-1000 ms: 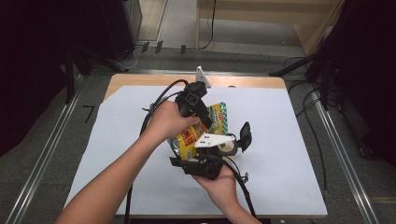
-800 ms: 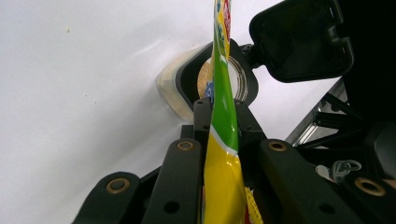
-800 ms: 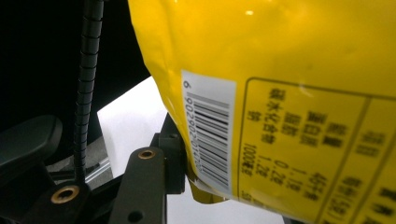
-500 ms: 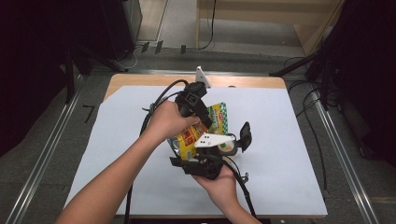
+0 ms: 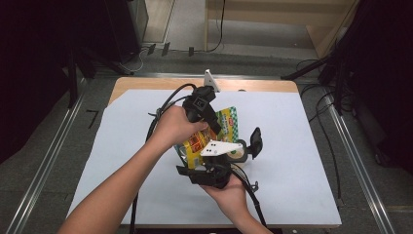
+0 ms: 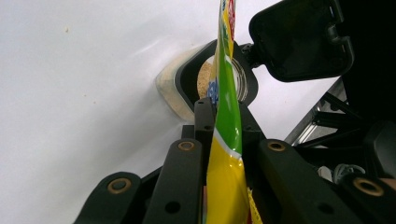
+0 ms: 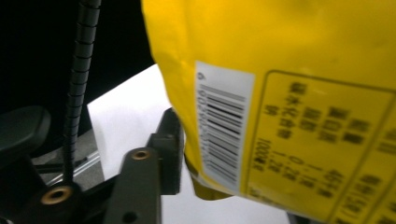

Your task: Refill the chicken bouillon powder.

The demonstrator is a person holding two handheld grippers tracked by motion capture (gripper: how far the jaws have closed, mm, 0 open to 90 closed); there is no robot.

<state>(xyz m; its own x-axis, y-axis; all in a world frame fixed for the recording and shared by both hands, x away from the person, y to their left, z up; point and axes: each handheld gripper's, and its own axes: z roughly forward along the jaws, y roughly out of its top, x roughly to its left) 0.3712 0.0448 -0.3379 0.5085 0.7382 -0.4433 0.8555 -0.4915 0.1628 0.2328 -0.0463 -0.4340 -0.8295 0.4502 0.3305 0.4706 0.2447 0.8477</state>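
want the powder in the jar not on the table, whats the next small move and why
Probably tip the yellow packet a little further over the open container. Both tongs, left and right, grip it, and its green end already hangs above the mouth, lid flipped back.

bag: yellow packet (image 7: 289, 70) right up against the lens, takes most of the right side
barcode: white label (image 7: 223, 126) on the bag, running down its left edge
text box: printed panel (image 7: 317, 149) just right of the barcode, characters too blurry to read
jaw: one black jaw coming up bottom left, its tip touching the bag's lower corner
sheet: white (image 7: 126, 121), behind the jaw
cable: ribbed black one (image 7: 77, 79) hanging on the left, dark background behind
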